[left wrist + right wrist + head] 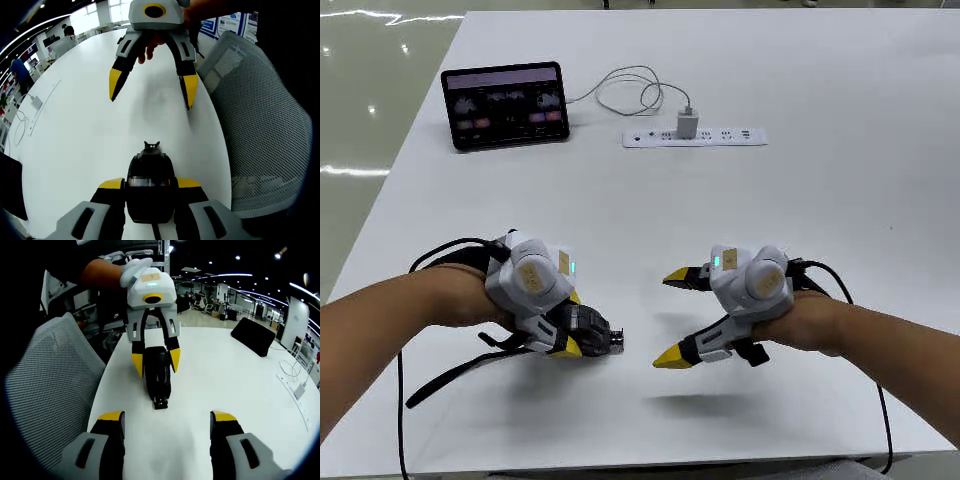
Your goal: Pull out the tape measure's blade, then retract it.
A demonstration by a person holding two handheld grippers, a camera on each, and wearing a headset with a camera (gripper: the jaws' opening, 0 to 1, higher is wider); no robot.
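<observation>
Tape measure (150,190) x1, pinched by L gripper (156,365); R gripper (672,318) spread, holds nothing.

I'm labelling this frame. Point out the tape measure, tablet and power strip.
tape measure (150,192), left gripper view, black case
tablet (506,104), head view, screen
power strip (735,137), head view, white top

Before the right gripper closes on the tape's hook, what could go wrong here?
The hook is small and the right gripper stands wide open, apart from it; it may miss the hook or slip off mid-pull. The left gripper clamps the tape measure only by its sides, so a pull might twist it loose.
</observation>
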